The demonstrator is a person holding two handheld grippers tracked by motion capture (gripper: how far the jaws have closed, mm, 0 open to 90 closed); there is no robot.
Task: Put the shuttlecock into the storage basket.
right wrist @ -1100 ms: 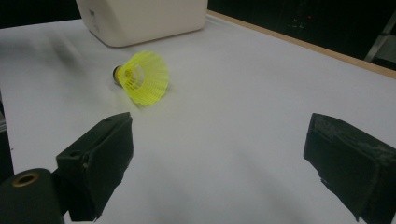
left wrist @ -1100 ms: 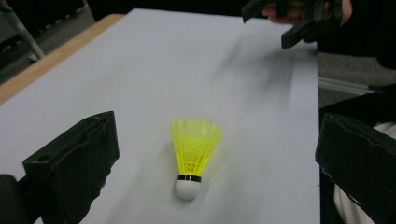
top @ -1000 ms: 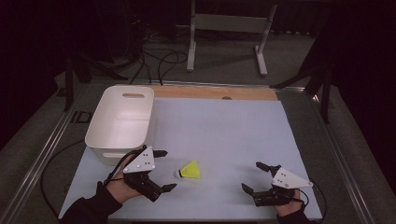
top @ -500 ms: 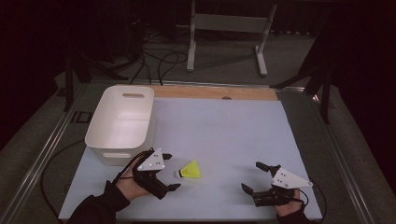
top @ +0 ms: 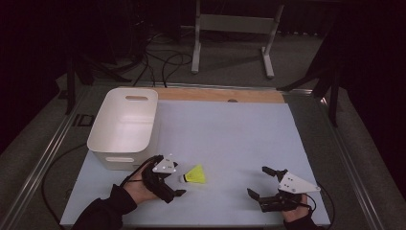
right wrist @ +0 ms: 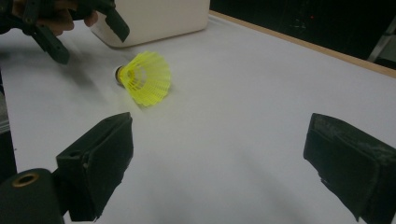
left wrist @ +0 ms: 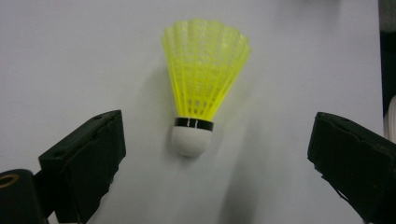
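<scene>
A yellow shuttlecock (top: 196, 174) lies on its side on the pale table sheet (top: 225, 139), with its white cork toward my left gripper (top: 179, 182). In the left gripper view the shuttlecock (left wrist: 203, 88) points its skirt away, and the cork sits just between the tips of my left gripper (left wrist: 217, 137). The jaws stand wide on either side without touching it and have just been closing a little. My right gripper (top: 257, 180) rests open near the front right edge with nothing between its jaws. The right gripper view shows the shuttlecock (right wrist: 144, 77) and the left gripper (right wrist: 91, 44) beyond it.
A white plastic bin (top: 125, 125) stands at the left of the sheet, just behind the left hand; its wall (right wrist: 159, 18) rises behind the shuttlecock. A wooden strip (top: 220, 95) runs along the table's far edge. A metal stand (top: 232, 33) is on the floor beyond.
My left gripper has come down and to the right, so its jaws now flank the shuttlecock's cork. The shuttlecock and the right gripper have stayed put.
</scene>
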